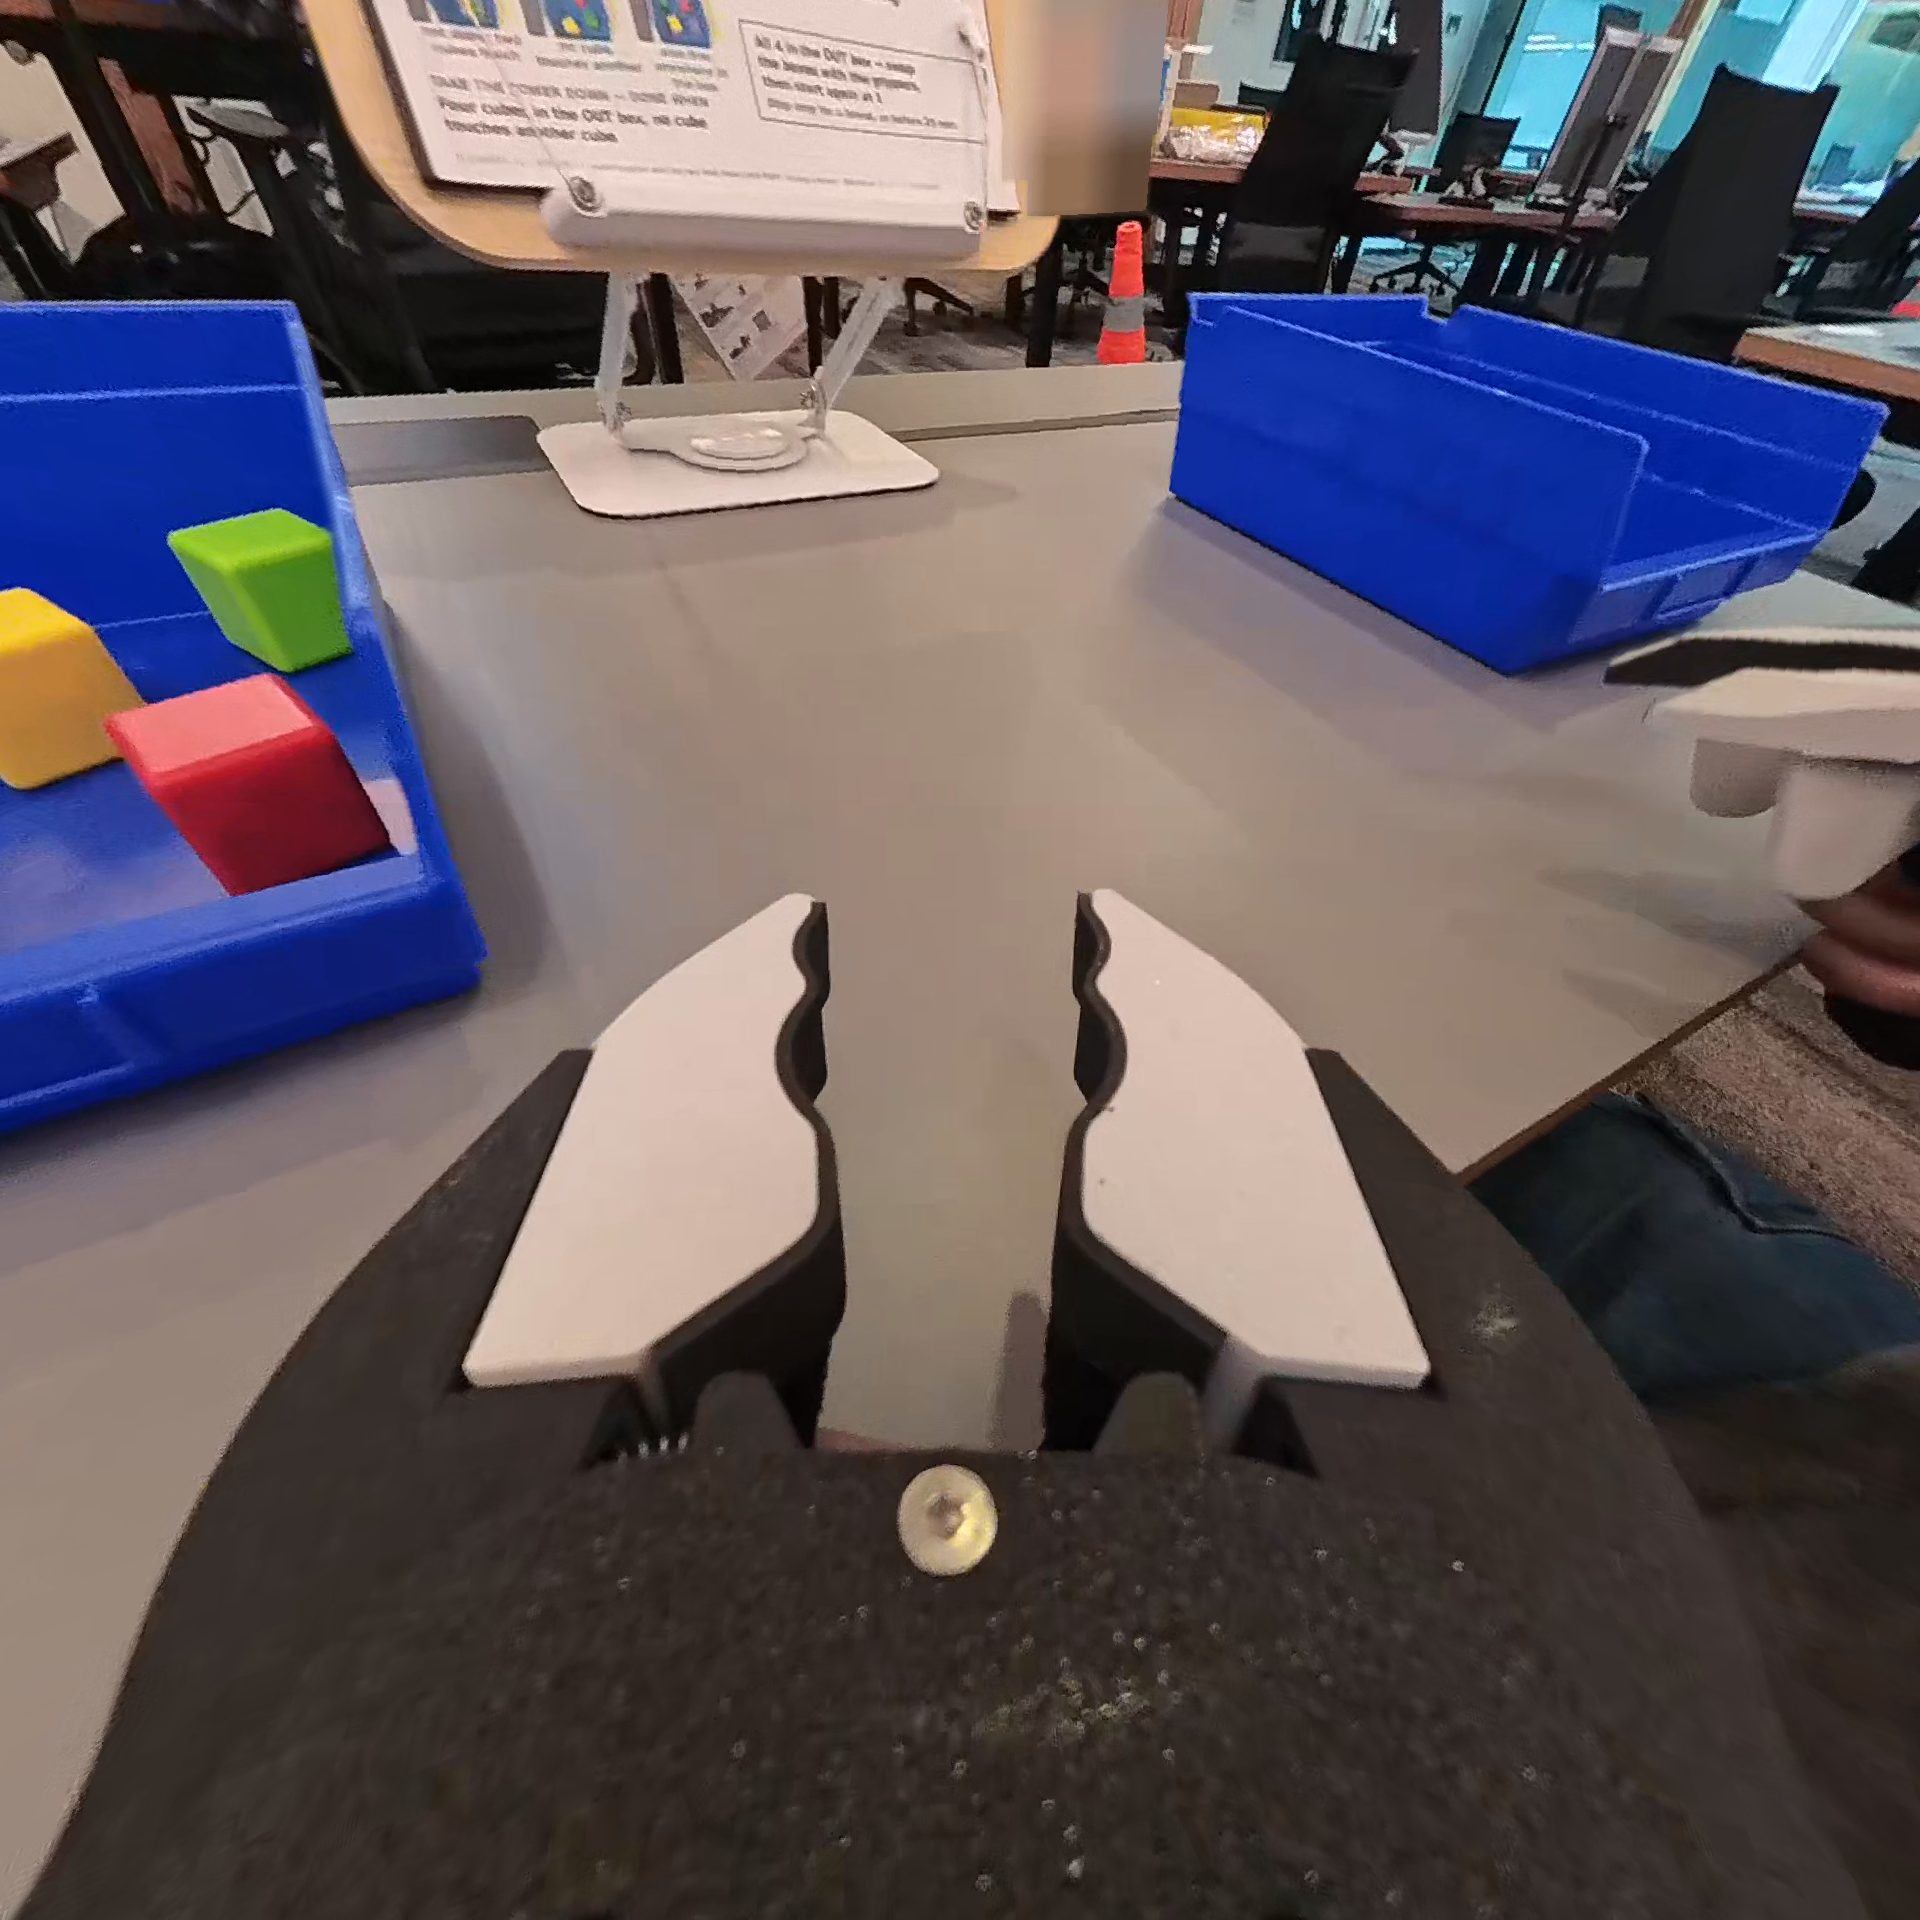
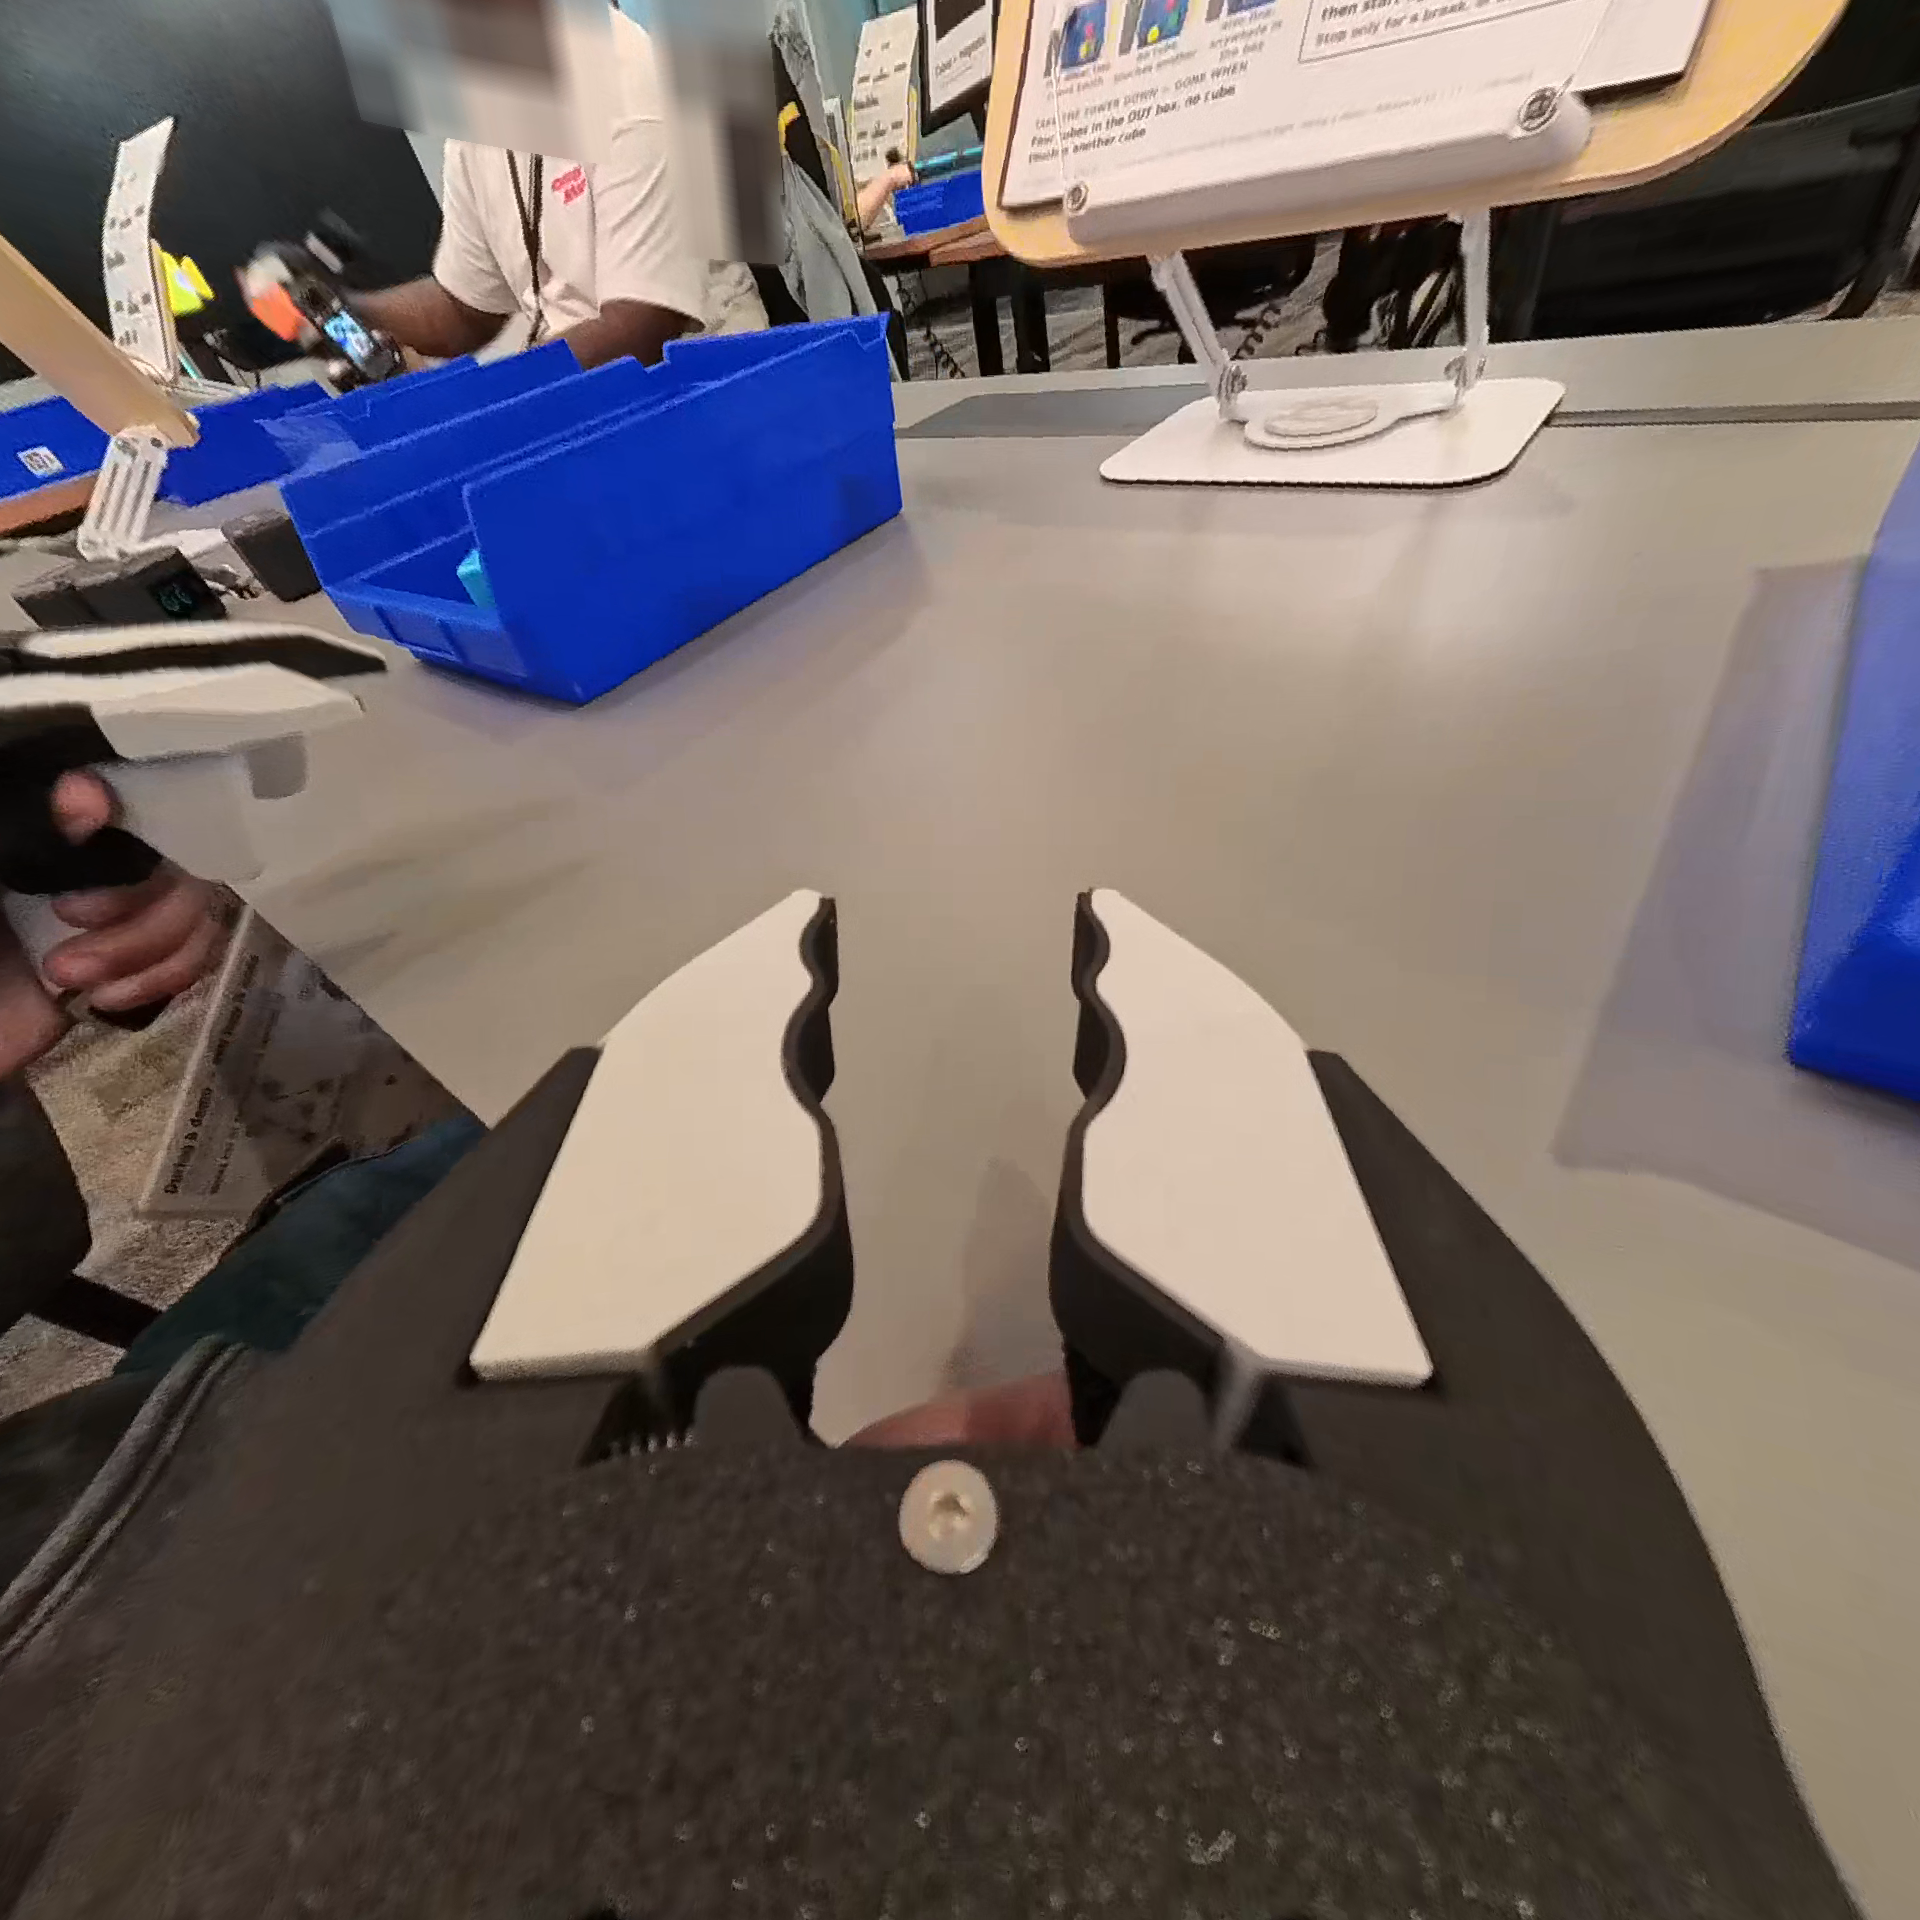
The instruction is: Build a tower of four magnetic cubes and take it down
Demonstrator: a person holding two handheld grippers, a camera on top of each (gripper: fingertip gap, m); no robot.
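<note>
In the left wrist view a blue bin [image 1: 416, 914] at the left holds a green cube [image 1: 265, 587], a yellow cube [image 1: 47, 686] and a red cube [image 1: 249, 779], all apart from each other. My left gripper [image 1: 951, 914] is open and empty over the bare grey table [image 1: 935, 675], to the right of that bin. My right gripper [image 2: 951, 914] is open and empty over the table too. In the right wrist view the same bin [image 2: 644, 520] shows a light blue cube [image 2: 476, 577] peeking out at its low front. Each gripper shows side-on in the other's view, the right [image 1: 1787, 686] and the left [image 2: 187, 675].
A second blue bin [image 1: 1455, 488] stands at the right; no cube shows in it. It also shows at the right edge of the right wrist view [image 2: 1870, 883]. A white stand [image 1: 727, 457] with an instruction board is at the back. The table's edge [image 1: 1558, 1122] runs near right. A person sits beyond.
</note>
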